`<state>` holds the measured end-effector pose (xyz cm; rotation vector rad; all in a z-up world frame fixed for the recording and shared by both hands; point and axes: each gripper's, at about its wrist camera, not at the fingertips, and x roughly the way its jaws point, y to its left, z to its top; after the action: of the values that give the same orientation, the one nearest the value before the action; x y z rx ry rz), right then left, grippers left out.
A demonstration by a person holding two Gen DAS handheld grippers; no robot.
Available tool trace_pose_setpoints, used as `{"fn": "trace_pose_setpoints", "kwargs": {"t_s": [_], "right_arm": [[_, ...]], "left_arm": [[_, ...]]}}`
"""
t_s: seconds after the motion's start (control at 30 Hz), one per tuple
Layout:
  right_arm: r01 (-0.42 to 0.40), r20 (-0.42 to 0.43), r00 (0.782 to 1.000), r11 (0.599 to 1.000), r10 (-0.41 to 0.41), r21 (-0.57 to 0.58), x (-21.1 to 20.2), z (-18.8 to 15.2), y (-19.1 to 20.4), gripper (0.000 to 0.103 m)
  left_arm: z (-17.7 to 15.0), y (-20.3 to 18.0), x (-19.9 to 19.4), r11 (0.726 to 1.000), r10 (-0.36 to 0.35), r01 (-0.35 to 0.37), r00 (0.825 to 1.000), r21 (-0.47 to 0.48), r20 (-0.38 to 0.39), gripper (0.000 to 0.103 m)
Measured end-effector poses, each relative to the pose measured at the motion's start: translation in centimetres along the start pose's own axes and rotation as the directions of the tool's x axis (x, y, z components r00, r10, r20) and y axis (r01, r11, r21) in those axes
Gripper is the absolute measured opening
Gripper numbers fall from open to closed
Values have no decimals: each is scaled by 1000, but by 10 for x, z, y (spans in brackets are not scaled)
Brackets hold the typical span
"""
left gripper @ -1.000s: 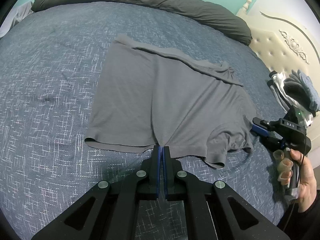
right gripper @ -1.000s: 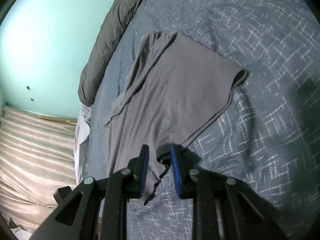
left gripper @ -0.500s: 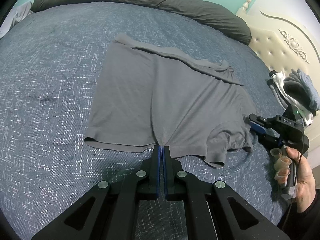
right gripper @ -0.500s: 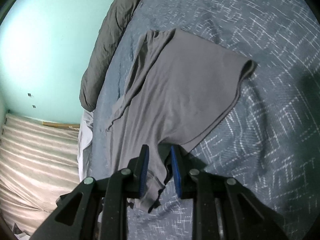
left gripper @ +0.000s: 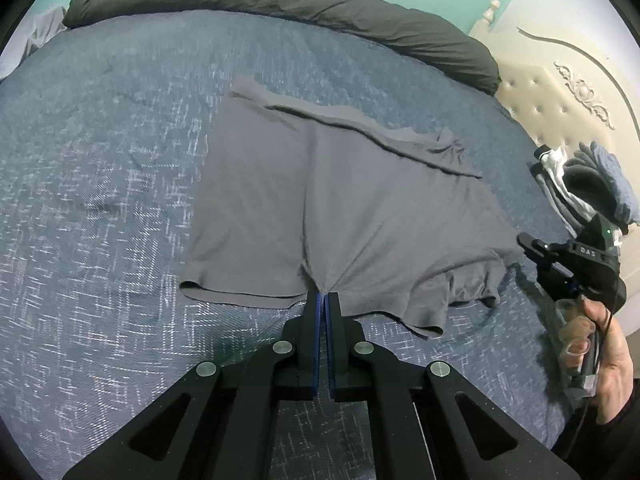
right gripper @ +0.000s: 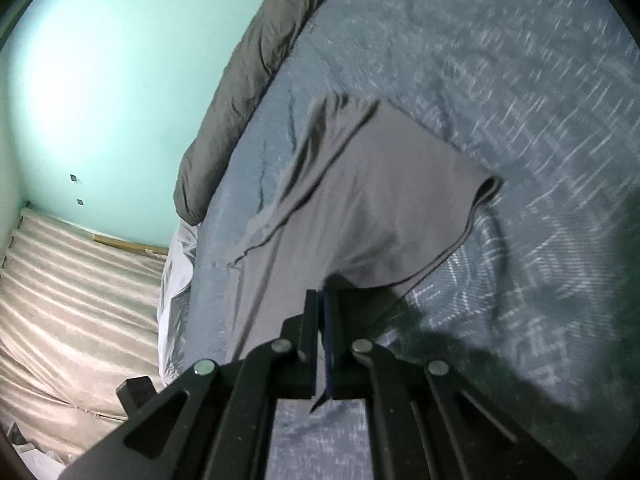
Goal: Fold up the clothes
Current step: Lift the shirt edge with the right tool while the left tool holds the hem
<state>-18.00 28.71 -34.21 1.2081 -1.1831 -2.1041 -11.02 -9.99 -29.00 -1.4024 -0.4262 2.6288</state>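
Note:
Grey shorts lie spread on the blue bedspread, waistband at the far side. My left gripper is shut on the shorts' crotch at the near hem. My right gripper is shut on the hem of the right leg and lifts it off the bed; the shorts stretch away from it. The right gripper also shows in the left wrist view, held in a hand beside the raised right leg.
A dark grey bolster lies along the far edge of the bed. A cream headboard stands at the right with a pile of clothes before it. A turquoise wall and a striped mattress are beyond the bed.
My right gripper has closed on the right leg hem and lifted it up from the bed. The left gripper has stayed shut on the crotch.

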Motion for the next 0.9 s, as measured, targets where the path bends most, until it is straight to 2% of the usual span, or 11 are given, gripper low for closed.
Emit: {"fn": "trace_pose_setpoints", "kwargs": {"t_s": [0.33, 0.67, 0.8, 0.9], "right_arm": [[-48, 21, 999, 999, 48, 0, -24, -4, 11, 2], [-2, 2, 1000, 1000, 2, 19, -27, -10, -2, 2], [18, -3, 1000, 1000, -18, 5, -24, -12, -1, 2], [26, -11, 1000, 1000, -26, -1, -21, -13, -1, 2]], "left_arm": [[-3, 5, -27, 1000, 7, -6, 1000, -18, 30, 2], [-21, 2, -22, 1000, -2, 1, 1000, -29, -26, 2], [-22, 9, -17, 998, -4, 1, 999, -61, -46, 2], [-22, 8, -22, 998, 3, -5, 999, -60, -38, 3]]}}
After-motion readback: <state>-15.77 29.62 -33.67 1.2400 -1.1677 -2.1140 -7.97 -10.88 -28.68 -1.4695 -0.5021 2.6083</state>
